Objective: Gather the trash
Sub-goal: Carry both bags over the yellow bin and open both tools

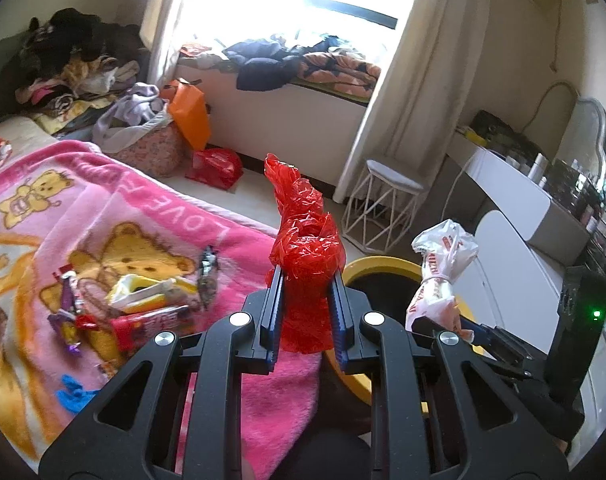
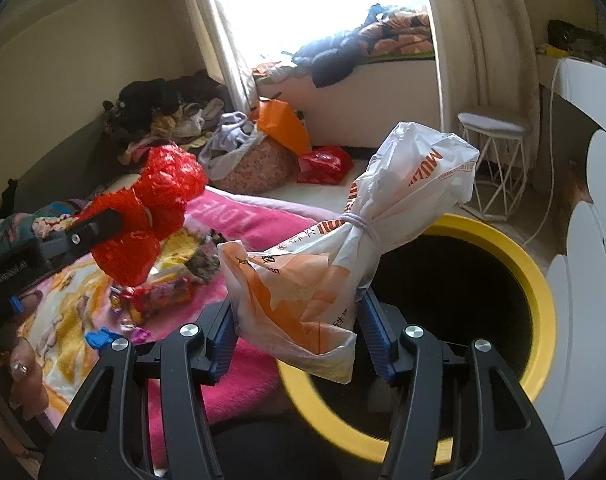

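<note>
On the pink teddy-bear fleece blanket (image 1: 115,216) to my left lies a loose heap of crinkly snack wrappers (image 1: 135,308), feather-light and slippery; I judge each is best pinched at a twisted end. My left hand-held gripper (image 1: 306,312) is clenched on a crumpled red plastic bag (image 1: 303,248), soft and almost weightless, held at its bunched lower part above the bed's edge. My right hand-held gripper (image 2: 297,332) grips a white-and-orange plastic bag tied with a pale band (image 2: 343,248) by its fuller bottom half, just over the round yellow-rimmed bin (image 2: 539,280). It looks limp and light; the tied neck would give a firmer hold.
</note>
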`<state>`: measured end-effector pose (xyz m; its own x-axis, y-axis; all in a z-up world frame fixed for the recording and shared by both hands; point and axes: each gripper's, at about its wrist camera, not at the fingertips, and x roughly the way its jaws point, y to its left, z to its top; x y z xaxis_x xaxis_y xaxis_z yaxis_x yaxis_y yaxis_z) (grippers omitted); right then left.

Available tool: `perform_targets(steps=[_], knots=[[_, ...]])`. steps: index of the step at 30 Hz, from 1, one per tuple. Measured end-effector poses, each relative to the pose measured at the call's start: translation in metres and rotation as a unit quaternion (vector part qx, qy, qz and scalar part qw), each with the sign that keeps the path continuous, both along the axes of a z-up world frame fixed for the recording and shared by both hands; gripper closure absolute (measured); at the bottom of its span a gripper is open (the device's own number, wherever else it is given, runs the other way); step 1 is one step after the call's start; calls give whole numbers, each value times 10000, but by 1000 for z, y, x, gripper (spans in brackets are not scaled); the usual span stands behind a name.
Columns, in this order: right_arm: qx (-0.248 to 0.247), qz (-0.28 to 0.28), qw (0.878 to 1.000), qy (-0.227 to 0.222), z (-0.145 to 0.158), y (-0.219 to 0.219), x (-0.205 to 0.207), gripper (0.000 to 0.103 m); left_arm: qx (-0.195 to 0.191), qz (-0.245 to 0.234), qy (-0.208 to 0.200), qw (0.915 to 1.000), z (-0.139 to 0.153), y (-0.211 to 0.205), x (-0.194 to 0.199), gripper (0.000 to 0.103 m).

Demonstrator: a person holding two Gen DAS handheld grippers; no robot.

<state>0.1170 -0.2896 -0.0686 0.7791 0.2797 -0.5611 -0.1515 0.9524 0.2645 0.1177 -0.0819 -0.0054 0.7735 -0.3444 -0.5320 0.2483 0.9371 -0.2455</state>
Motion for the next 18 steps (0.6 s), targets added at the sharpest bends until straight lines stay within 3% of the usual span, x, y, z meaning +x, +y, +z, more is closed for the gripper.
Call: perform_targets(steps=[18], knots=[[-205, -427, 9975, 517, -36, -50, 1, 49, 270, -971, 382, 9942, -29, -82, 28, 88]])
